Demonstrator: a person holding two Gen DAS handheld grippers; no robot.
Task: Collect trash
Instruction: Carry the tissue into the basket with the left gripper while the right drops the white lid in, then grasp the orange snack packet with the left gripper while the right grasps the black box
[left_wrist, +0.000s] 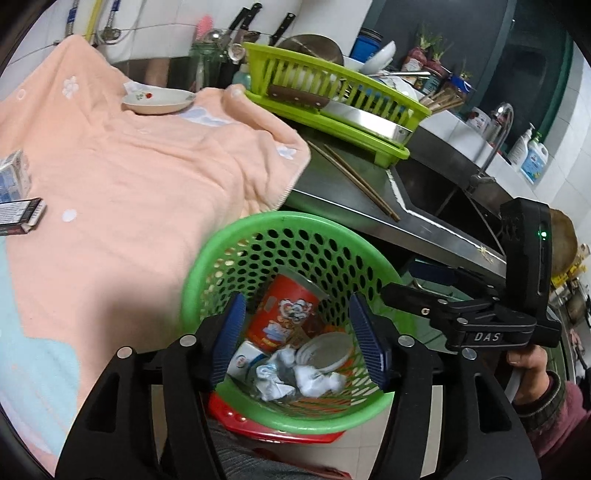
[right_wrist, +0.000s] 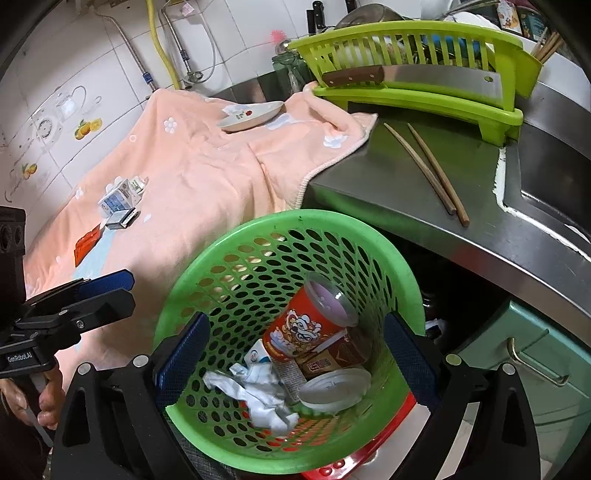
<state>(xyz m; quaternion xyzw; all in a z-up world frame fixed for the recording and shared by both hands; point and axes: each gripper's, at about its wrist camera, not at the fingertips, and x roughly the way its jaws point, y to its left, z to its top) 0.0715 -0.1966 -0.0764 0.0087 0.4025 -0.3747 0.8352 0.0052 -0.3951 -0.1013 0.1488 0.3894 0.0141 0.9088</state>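
Trash (right_wrist: 266, 402): one cup (right_wrist: 314, 328); one lid (right_wrist: 334, 387)

white tiled wall (right_wrist: 92, 74) behind a steel counter (right_wrist: 388, 184).

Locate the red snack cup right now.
The red snack cup lies tilted inside the green basket, in both wrist views, resting above the crumpled white paper and beside the white lid.

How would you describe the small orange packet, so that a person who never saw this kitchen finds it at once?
Find the peach towel covering the counter, left of the green basket. Near its left edge lie three small items in a row: a white and blue carton, a flat dark box, then the orange packet. It is the only orange one, lying nearest the towel's edge.
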